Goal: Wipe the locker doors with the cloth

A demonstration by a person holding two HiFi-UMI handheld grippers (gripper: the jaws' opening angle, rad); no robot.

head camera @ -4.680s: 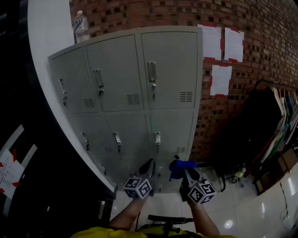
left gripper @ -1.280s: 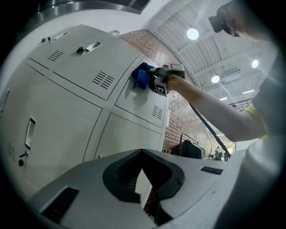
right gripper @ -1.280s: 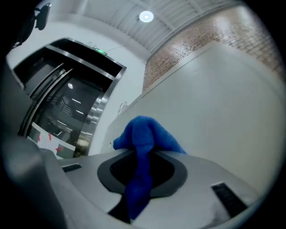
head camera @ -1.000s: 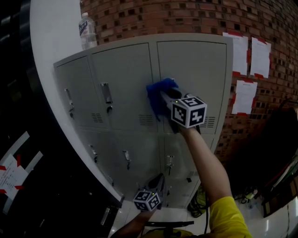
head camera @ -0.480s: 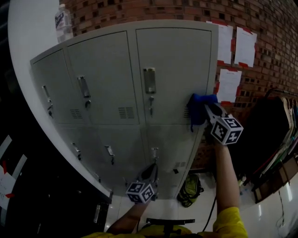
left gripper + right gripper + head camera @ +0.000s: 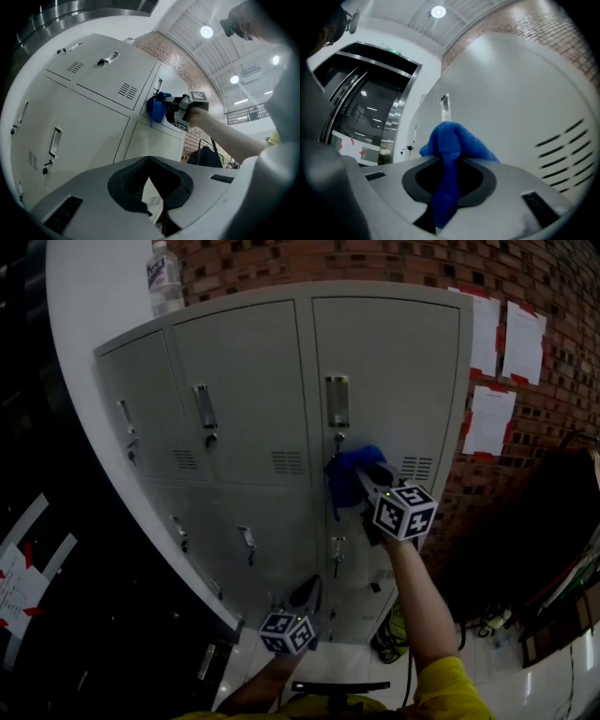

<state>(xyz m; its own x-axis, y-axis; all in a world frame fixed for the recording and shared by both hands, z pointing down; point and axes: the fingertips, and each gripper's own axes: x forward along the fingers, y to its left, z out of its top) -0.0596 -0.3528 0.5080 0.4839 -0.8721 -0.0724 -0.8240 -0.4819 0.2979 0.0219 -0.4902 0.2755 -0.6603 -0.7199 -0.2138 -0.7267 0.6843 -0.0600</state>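
Observation:
A grey bank of lockers (image 6: 244,409) stands against a brick wall. My right gripper (image 6: 361,474) is shut on a blue cloth (image 6: 349,472) and presses it against the lower part of the top right locker door (image 6: 394,381), just below its handle (image 6: 337,401). In the right gripper view the cloth (image 6: 450,150) bunches between the jaws, with the door (image 6: 515,98) close behind. My left gripper (image 6: 305,601) hangs low in front of the bottom lockers, shut with nothing in it. The left gripper view shows the cloth (image 6: 155,107) on the door from below.
A plastic water bottle (image 6: 163,277) stands on top of the lockers at the left. Papers (image 6: 495,381) are taped to the brick wall at the right. A dark bag (image 6: 394,638) lies on the floor by the lockers' right corner. Dark clothing hangs at far right.
My right gripper has slid the cloth left across the top right door, from its right edge to under the handle. The left gripper has stayed low.

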